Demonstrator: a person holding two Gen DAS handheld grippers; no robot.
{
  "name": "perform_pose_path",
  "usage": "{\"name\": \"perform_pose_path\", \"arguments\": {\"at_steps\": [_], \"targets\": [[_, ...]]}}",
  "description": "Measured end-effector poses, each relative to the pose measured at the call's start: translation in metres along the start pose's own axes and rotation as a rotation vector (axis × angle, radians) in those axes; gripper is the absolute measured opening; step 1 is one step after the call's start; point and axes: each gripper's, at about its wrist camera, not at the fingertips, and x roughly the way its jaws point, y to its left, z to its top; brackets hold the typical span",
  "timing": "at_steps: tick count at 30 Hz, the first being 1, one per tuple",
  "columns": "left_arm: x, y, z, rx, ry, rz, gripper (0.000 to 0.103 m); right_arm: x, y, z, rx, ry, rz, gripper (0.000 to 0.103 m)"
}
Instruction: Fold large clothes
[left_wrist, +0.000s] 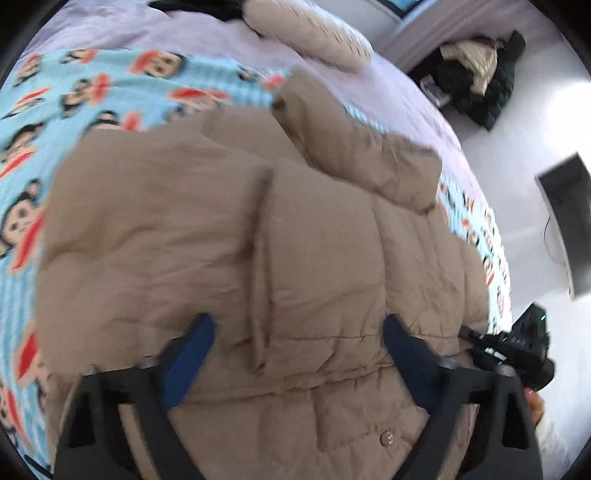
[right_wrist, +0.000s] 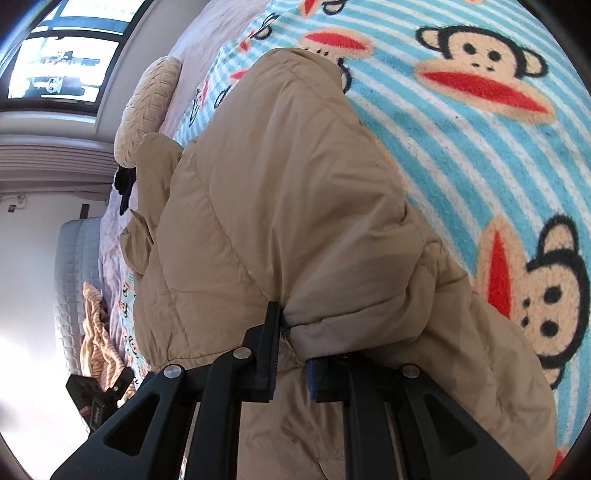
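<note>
1. Your tan puffer jacket (left_wrist: 258, 229) lies on the monkey-print fleece blanket (left_wrist: 92, 92) that covers the bed. In the left wrist view its long axis runs away from you, with the snap-button end (left_wrist: 388, 438) nearest the camera and a folded sleeve (left_wrist: 354, 144) lying across the far end.
2. Your left gripper (left_wrist: 295, 354) hovers over the near part of the jacket with its jaws spread wide; the blue-padded fingers (left_wrist: 188, 358) stand on either side of the front placket, and nothing is clamped between them.
3. Your right gripper (right_wrist: 291, 354) is pinched tight on a fold of the jacket (right_wrist: 295, 206), with fabric bunched between the two fingers.
4. In the right wrist view the jacket rises as a heaped ridge running away from the camera, with the blanket (right_wrist: 480, 147) just beside it on the right.
5. No container shows in either view.
6. Only the left wrist view shows a dark clothes pile (left_wrist: 480, 77) on the floor, a black screen-like panel (left_wrist: 569, 218), and your right gripper's body (left_wrist: 513, 350) at the jacket's right edge.
7. Only the right wrist view shows the window (right_wrist: 62, 55), a striped orange garment (right_wrist: 99, 332) at the bed's edge, and the grey mattress side (right_wrist: 74, 280).
8. A beige textured pillow (left_wrist: 314, 33) appears in both views (right_wrist: 147, 107), lying beyond the jacket on the lilac sheet (left_wrist: 155, 33).
</note>
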Motion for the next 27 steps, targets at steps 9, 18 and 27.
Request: {"name": "perform_pose_path", "arguments": {"at_steps": [9,18,27], "targets": [[-0.007,0.009,-0.015,0.000,0.009,-0.005,0.010,-0.027,0.019,0.002,-0.107,-0.088,-0.072,0.040],[-0.008,0.014,-0.018,0.020,-0.011,0.103,0.023,-0.001,0.014,0.008,-0.170,-0.076,-0.178,0.013],[-0.071,0.026,-0.013,0.035,-0.105,0.171,0.023,-0.033,0.016,-0.008,-0.159,-0.072,-0.202,0.036]]}}
